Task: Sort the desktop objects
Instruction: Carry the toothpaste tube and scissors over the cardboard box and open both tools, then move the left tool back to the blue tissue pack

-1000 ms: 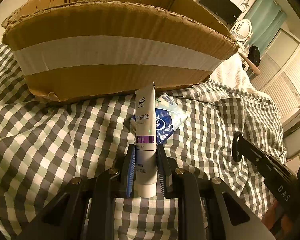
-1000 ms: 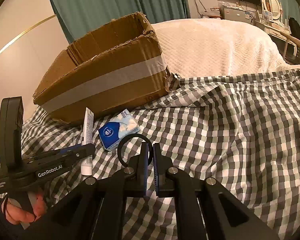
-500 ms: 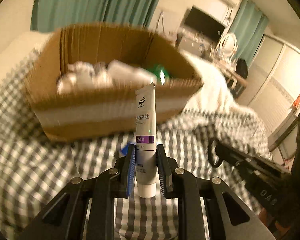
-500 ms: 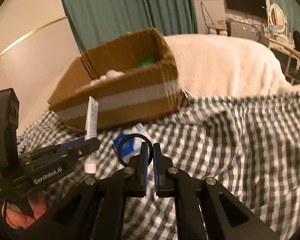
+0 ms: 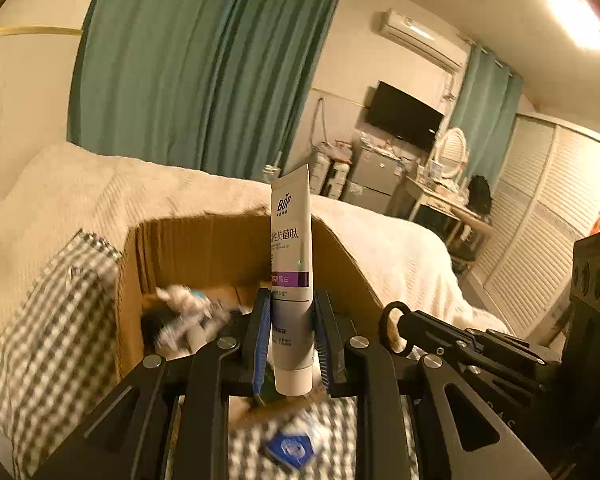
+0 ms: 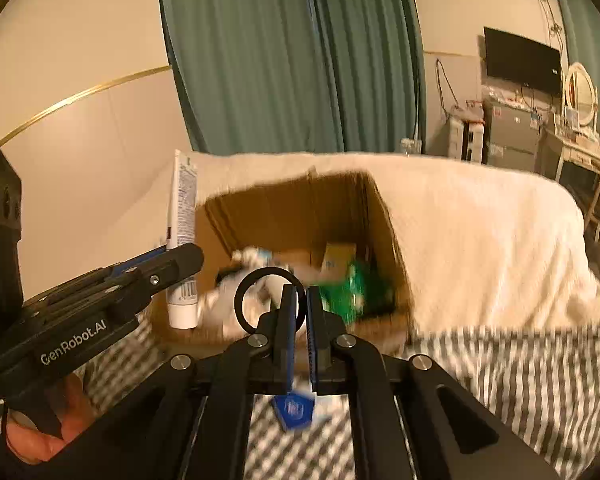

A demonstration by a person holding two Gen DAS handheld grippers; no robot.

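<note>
My left gripper (image 5: 290, 300) is shut on a white toothpaste tube (image 5: 291, 256) with a purple band, held upright above the near edge of an open cardboard box (image 5: 130, 280). In the right wrist view the tube (image 6: 183, 224) stands at the box's left side, held by the left gripper (image 6: 180, 256). My right gripper (image 6: 298, 300) is shut on a black ring (image 6: 260, 300), raised in front of the box (image 6: 376, 216). The ring also shows in the left wrist view (image 5: 392, 324). The box holds several items, blurred, one green (image 6: 356, 288).
A blue and white tissue packet (image 6: 296, 408) lies on the checked cloth (image 6: 520, 376) just before the box, also seen in the left wrist view (image 5: 290, 446). A cream blanket (image 6: 480, 220) covers the bed behind. Curtains, a TV and a dresser stand far back.
Both grippers have risen with the tube and the ring and moved toward the box; its inside now shows from above. The tissue packet now lies below the grippers.
</note>
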